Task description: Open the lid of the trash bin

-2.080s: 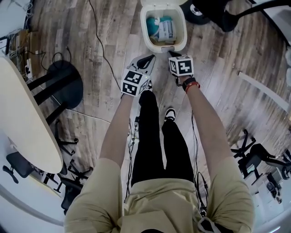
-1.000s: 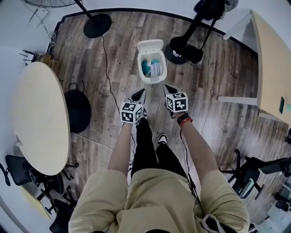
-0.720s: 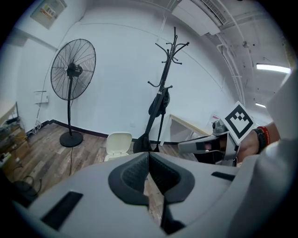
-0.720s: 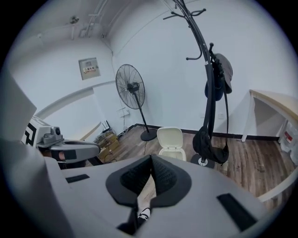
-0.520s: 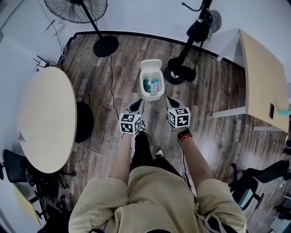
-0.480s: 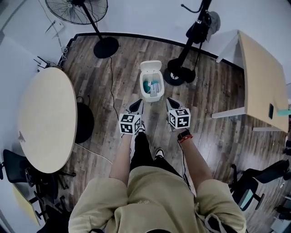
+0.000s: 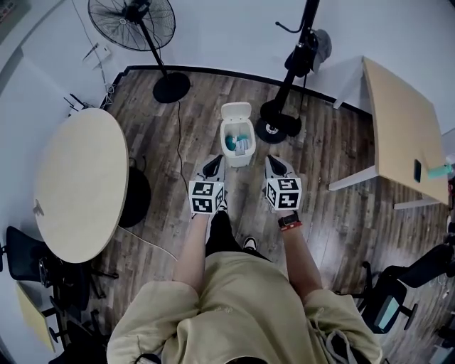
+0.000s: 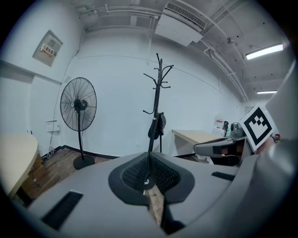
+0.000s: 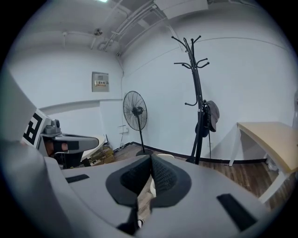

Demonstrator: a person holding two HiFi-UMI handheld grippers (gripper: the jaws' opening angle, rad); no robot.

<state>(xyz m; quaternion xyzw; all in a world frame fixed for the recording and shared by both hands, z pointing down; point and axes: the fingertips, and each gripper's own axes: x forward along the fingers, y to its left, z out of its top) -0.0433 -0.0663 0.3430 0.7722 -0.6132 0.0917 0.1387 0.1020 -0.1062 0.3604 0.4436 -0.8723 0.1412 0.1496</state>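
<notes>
The white trash bin [image 7: 237, 146] stands on the wood floor ahead of the person's feet. Its lid [image 7: 237, 111] is tipped up and back, and teal and white rubbish shows inside. My left gripper [image 7: 213, 166] and right gripper [image 7: 274, 165] hang side by side just short of the bin, one on each side, touching nothing. Both point level toward the far wall. In the left gripper view the left gripper [image 8: 149, 169] has its ribbed pads pressed together. In the right gripper view the right gripper [image 9: 150, 175] is likewise shut and empty.
A round beige table [image 7: 78, 185] fills the left side. A standing fan [image 7: 135, 21] and a coat stand [image 7: 281, 124] are by the far wall. A rectangular desk [image 7: 402, 128] is at the right. A black cable [image 7: 178, 135] runs along the floor left of the bin. Office chairs [image 7: 398, 291] stand behind.
The head view has risen and pulled back, so the bin looks smaller and farther off. Both grippers have come away from the bin's rim and sit higher. The lid stays up.
</notes>
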